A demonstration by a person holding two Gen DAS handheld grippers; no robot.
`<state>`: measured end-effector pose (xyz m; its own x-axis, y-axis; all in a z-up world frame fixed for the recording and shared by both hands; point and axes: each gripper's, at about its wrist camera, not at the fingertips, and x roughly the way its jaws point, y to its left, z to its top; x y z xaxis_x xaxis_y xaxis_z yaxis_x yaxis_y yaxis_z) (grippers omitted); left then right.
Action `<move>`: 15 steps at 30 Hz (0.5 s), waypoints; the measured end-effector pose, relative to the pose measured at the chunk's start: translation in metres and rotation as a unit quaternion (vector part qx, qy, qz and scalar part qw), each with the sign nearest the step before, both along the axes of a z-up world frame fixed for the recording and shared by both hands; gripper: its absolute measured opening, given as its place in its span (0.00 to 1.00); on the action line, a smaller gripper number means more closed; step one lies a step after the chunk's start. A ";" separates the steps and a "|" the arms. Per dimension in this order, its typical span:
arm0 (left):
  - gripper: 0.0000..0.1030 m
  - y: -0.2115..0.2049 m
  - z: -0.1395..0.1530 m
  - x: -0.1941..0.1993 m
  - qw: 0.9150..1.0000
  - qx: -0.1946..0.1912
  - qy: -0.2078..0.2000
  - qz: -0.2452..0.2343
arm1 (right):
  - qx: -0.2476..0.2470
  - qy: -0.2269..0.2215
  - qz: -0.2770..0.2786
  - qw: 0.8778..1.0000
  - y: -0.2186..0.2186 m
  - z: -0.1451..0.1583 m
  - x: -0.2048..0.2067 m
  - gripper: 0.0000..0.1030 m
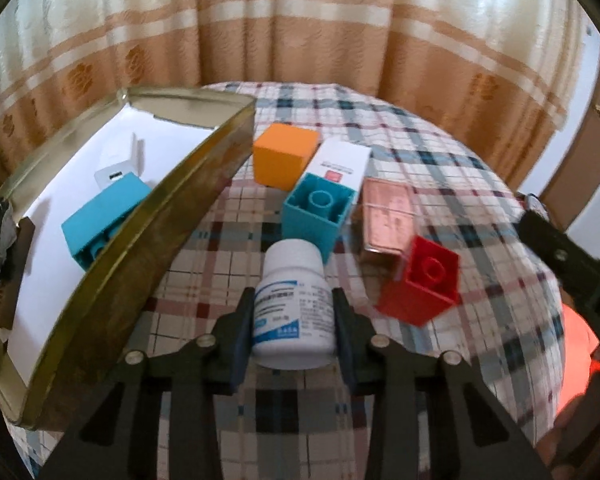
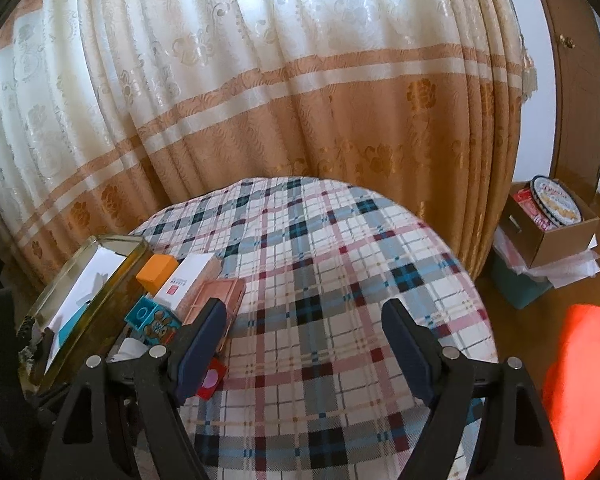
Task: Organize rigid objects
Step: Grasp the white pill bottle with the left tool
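Observation:
My left gripper (image 1: 294, 316) is shut on a white pill bottle (image 1: 294, 300) and holds it over the plaid cloth, right of a gold tin (image 1: 112, 264). The tin holds a blue block (image 1: 100, 220) and a white charger (image 1: 118, 170). Beyond the bottle lie a blue block (image 1: 318, 210), an orange block (image 1: 284, 156), a white box (image 1: 342, 164), a clear pink case (image 1: 386, 216) and a red block (image 1: 424, 280). My right gripper (image 2: 304, 344) is open and empty over the cloth, right of the gold tin (image 2: 88, 304), orange block (image 2: 158, 272), white box (image 2: 188, 278) and pink case (image 2: 216, 300).
The round table has a plaid cloth (image 2: 340, 264). A curtain (image 2: 260, 80) hangs behind it. A cardboard box with a biscuit tin (image 2: 552, 220) stands on the floor at the right. An orange-red cloth (image 2: 588, 380) is at the right edge.

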<state>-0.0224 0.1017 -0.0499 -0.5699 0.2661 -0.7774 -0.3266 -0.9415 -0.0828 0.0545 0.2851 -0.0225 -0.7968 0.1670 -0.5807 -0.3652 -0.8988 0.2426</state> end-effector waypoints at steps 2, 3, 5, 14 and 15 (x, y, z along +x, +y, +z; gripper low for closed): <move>0.34 -0.011 0.008 0.008 1.000 0.014 0.020 -0.013 | -0.008 -0.004 0.010 1.000 -0.002 -0.001 0.000 0.80; 0.35 -0.015 0.011 0.012 0.999 0.020 0.027 -0.017 | -0.011 -0.008 0.019 1.000 -0.005 -0.002 0.000 0.80; 0.35 -0.028 0.019 0.018 0.998 0.040 0.043 -0.029 | -0.014 -0.013 0.033 0.999 -0.010 -0.005 -0.002 0.80; 0.35 -0.070 0.041 0.038 0.988 0.111 0.090 -0.061 | -0.022 -0.048 0.082 0.995 -0.043 -0.015 -0.021 0.79; 0.35 -0.070 0.043 0.038 0.987 0.113 0.093 -0.060 | -0.024 -0.056 0.085 0.995 -0.046 -0.017 -0.024 0.79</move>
